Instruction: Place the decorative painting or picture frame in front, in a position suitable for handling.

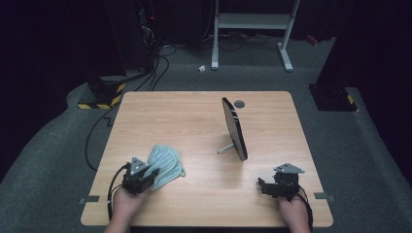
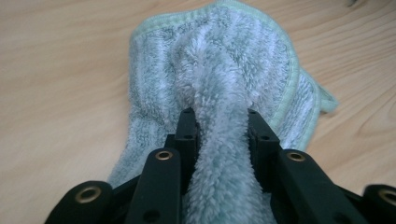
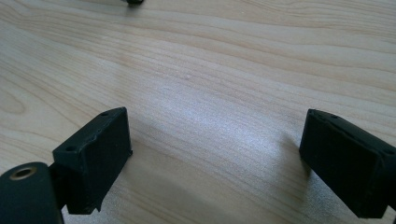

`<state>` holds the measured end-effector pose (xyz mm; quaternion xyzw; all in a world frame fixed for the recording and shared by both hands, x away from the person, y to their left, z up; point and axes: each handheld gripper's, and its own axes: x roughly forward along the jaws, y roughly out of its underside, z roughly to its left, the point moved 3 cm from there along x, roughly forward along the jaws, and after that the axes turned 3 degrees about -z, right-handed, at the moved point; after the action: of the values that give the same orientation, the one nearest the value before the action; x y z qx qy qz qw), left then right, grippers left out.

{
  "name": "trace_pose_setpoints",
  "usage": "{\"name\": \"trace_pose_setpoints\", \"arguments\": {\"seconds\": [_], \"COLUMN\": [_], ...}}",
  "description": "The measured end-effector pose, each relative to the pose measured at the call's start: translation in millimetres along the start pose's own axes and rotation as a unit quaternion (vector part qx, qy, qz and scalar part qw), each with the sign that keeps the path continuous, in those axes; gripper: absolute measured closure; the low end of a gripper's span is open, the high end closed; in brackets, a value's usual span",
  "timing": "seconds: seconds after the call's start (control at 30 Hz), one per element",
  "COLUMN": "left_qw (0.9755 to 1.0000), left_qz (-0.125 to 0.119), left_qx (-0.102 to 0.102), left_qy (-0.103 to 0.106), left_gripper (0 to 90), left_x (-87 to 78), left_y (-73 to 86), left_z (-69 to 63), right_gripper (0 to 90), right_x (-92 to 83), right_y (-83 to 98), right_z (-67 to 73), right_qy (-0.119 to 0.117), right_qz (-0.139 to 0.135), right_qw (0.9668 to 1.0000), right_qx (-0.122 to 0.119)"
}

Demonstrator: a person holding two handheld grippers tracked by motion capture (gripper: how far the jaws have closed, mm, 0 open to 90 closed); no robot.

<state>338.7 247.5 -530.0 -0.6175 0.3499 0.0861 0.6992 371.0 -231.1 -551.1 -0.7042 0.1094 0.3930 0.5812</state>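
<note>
A pale green fluffy cloth [image 1: 166,162] lies on the wooden table [image 1: 184,116] at the front left. My left gripper [image 1: 153,174] is at the cloth's near edge. In the left gripper view a bunched fold of the cloth [image 2: 219,70] runs between the two jaws, which pinch it from both sides, so the left gripper [image 2: 218,114] is shut on it. My right gripper [image 1: 265,186] rests low over the table at the front right. Its jaws stand wide apart in the right gripper view, and between them the right gripper [image 3: 215,144] has only bare wood.
A dark round disc on a thin metal stand [image 1: 235,128] stands upright and edge-on, right of the table's middle. A small grey round cap [image 1: 239,103] sits in the tabletop behind it. Cables and a white frame are on the floor beyond the table.
</note>
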Motion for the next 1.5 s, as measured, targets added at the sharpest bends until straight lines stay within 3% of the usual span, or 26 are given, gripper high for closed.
{"name": "trace_pose_setpoints", "arguments": {"seconds": [0.1,0.23,0.33,0.43,0.47,0.5,0.53,0.57,0.6,0.63,0.67,0.7,0.73,0.77,0.8,0.83,0.87,0.9,0.97,1.0,1.03,1.07,1.17,1.33,1.5], "left_qw": [0.9997,0.9996,0.9998,0.9993,0.9993,0.9983,0.9983,0.9977,0.9977,0.9968,0.9968,0.9958,0.9958,0.9949,0.9949,0.9942,0.9942,0.9938,0.9935,0.9935,0.9932,0.9932,0.9934,0.9934,0.9932], "left_qz": [0.001,0.009,0.009,-0.030,-0.030,-0.057,-0.057,-0.066,-0.066,-0.071,-0.071,-0.064,-0.064,-0.052,-0.052,-0.031,-0.031,-0.015,-0.001,-0.001,0.010,0.010,0.014,0.013,0.010], "left_qx": [-0.009,-0.009,-0.010,-0.006,-0.006,0.006,0.006,0.015,0.015,0.021,0.021,0.028,0.028,0.046,0.046,0.056,0.056,0.056,0.062,0.062,0.067,0.067,0.069,0.074,0.073], "left_qy": [-0.021,-0.025,-0.017,-0.020,-0.020,-0.009,-0.009,0.011,0.011,0.032,0.032,0.060,0.060,0.073,0.073,0.086,0.086,0.095,0.095,0.095,0.095,0.095,0.090,0.087,0.090], "left_gripper": [70.8,68.9,58.3,48.2,47.6,46.9,46.2,45.3,43.9,42.8,42.6,42.6,42.5,43.1,44.0,44.1,44.7,45.5,45.7,45.7,45.5,45.3,43.9,42.0,40.7], "left_x": [-9.6,-10.4,-11.7,-25.3,-25.3,-33.2,-33.2,-33.9,-33.9,-27.1,-27.1,-12.4,-12.4,6.4,6.4,26.0,26.0,42.1,53.7,53.7,59.8,59.8,62.1,61.5,60.6], "left_y": [11.3,14.9,12.4,-3.7,-3.7,-15.8,-15.8,-26.6,-26.6,-33.9,-33.9,-37.3,-37.3,-37.5,-37.5,-35.4,-35.4,-32.0,-27.7,-27.7,-23.7,-23.7,-20.7,-18.0,-16.7], "left_z": [6.6,7.9,7.7,2.4,2.4,-8.9,-8.9,-24.2,-24.2,-41.5,-41.5,-60.3,-60.3,-78.8,-78.8,-93.0,-93.0,-101.6,-106.7,-106.7,-109.0,-109.0,-110.1,-112.4,-113.0], "right_gripper": [8.6,8.7,8.7,8.4,8.4,8.4,8.4,8.4,8.4,8.7,8.7,10.0,10.0,14.7,14.7,20.6,20.6,25.3,32.6,32.6,35.8,35.8,38.6,37.8,43.0], "right_x": [0.0,0.0,0.0,0.3,0.3,0.7,0.7,0.7,0.7,0.3,0.3,-1.1,-1.1,-2.6,-2.6,-4.1,-4.1,-6.5,-11.4,-11.4,-16.2,-16.2,-22.4,-21.4,-11.9], "right_y": [0.0,0.0,0.0,-0.3,-0.3,-0.6,-0.6,-0.6,-0.6,-0.3,-0.3,0.6,0.6,1.3,1.3,1.7,1.7,1.4,-0.9,-0.9,-6.3,-6.3,-22.6,-39.9,-53.3], "right_z": [0.0,-0.2,-0.2,-0.3,-0.3,-0.3,-0.3,-0.3,-0.3,-0.6,-0.6,0.5,0.5,1.4,1.4,1.2,1.2,1.7,5.0,5.0,11.3,11.3,27.1,43.9,61.6], "right_qy": [0.000,-0.001,-0.001,0.002,0.002,0.004,0.004,0.004,0.004,0.003,0.003,-0.007,-0.007,-0.013,-0.013,-0.014,-0.014,-0.020,-0.032,-0.032,-0.039,-0.039,-0.060,-0.065,-0.050], "right_qz": [0.000,0.000,0.000,0.001,0.001,0.000,0.000,0.000,0.000,0.000,0.000,-0.001,-0.001,-0.005,-0.005,-0.011,-0.011,-0.018,-0.044,-0.044,-0.072,-0.072,-0.116,-0.136,-0.153], "right_qw": [1.0000,1.0000,1.0000,1.0000,1.0000,1.0000,1.0000,1.0000,1.0000,1.0000,1.0000,1.0000,1.0000,0.9998,0.9998,0.9997,0.9997,0.9995,0.9984,0.9984,0.9965,0.9965,0.9913,0.9880,0.9856], "right_qx": [0.000,0.000,0.000,0.002,0.002,0.005,0.005,0.005,0.005,0.002,0.002,-0.005,-0.005,-0.011,-0.011,-0.015,-0.015,-0.014,-0.014,-0.014,-0.017,-0.017,-0.018,-0.033,-0.053]}}
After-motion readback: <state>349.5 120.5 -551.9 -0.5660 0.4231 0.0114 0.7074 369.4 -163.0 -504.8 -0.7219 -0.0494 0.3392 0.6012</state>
